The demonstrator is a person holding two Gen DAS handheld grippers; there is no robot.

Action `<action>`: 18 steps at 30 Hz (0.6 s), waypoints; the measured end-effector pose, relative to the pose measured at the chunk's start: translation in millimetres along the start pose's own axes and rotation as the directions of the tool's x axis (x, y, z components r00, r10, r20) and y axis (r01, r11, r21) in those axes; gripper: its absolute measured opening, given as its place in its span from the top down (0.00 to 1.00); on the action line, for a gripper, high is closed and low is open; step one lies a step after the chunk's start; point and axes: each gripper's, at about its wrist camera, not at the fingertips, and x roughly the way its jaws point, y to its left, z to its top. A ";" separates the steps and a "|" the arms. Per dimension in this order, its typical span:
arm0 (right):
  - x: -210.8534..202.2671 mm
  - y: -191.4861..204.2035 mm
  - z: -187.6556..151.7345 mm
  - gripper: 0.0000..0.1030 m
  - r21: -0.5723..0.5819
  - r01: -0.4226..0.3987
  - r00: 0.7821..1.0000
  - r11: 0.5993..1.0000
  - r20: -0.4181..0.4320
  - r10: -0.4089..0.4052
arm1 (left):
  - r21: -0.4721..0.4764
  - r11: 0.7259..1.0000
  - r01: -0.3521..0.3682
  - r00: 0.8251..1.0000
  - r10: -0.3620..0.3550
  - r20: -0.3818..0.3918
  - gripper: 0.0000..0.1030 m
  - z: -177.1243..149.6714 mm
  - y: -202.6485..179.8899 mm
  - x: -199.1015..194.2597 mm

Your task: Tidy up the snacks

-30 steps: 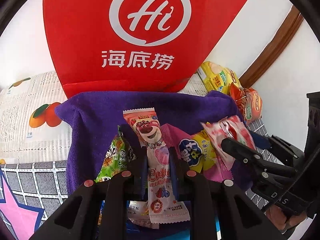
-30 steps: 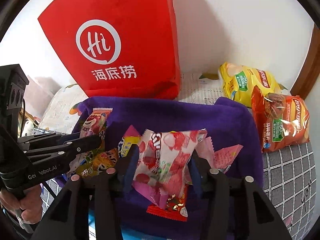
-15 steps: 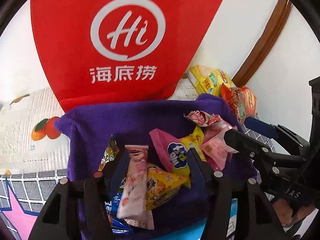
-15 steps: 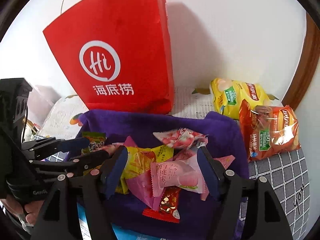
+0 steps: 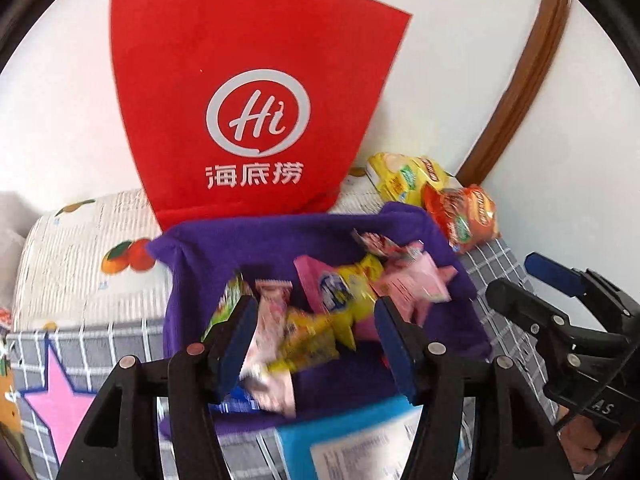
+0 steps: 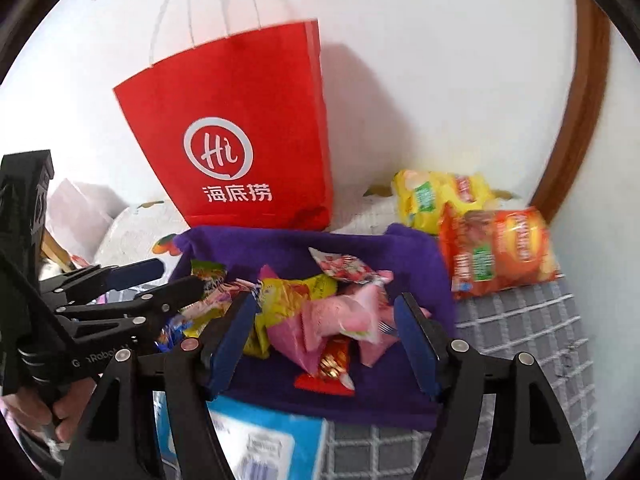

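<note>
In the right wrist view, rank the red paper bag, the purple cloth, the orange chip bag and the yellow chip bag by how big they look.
1. red paper bag
2. purple cloth, about as wide but partly covered by snacks and the gripper
3. orange chip bag
4. yellow chip bag, partly hidden behind the orange one and farther back, so this last pair is unsure

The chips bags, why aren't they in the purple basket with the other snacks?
Good spot. The yellow chips bag and orange chips bag lie outside the purple basket, just past its far right corner, while the small snacks are piled inside.
</note>
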 end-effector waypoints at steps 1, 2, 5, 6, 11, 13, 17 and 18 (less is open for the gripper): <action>-6.7 2.6 -3.1 0.31 -0.008 0.028 1.000 1.000 0.001 -0.028 | 0.004 1.000 -0.006 1.000 0.006 0.001 0.43 -4.7 -3.8 -6.2; -14.7 4.8 -7.1 0.31 -0.014 0.053 0.999 0.999 0.003 -0.052 | 0.007 1.000 -0.015 1.000 0.015 0.003 0.43 -12.1 -8.0 -16.6; -40.1 6.7 -21.6 0.31 0.011 0.048 0.999 0.999 0.001 -0.048 | 0.011 1.000 -0.009 1.000 0.009 0.008 0.36 -32.4 -17.4 -42.9; -51.1 7.0 -28.3 0.31 0.023 0.041 0.999 0.999 -0.003 -0.041 | 0.009 1.000 -0.009 1.000 0.009 0.012 0.36 -40.3 -20.7 -52.7; -94.0 11.7 -60.6 0.16 0.062 0.064 0.998 0.996 -0.003 -0.064 | 0.010 0.999 -0.042 0.998 0.042 0.056 0.26 -81.0 -36.6 -104.0; -113.7 14.3 -75.2 0.13 0.073 0.072 0.997 0.995 0.013 -0.073 | 0.004 0.999 -0.046 0.996 0.046 0.082 0.22 -94.7 -41.3 -123.3; -153.9 15.6 -103.3 0.02 0.089 0.105 0.992 0.991 0.061 -0.110 | 0.016 0.998 -0.060 0.990 0.057 0.128 0.12 -123.0 -54.7 -160.7; -165.6 15.0 -112.4 0.00 0.102 0.117 0.990 0.988 0.069 -0.125 | 0.023 0.997 -0.071 0.987 0.067 0.146 0.08 -131.1 -59.3 -171.1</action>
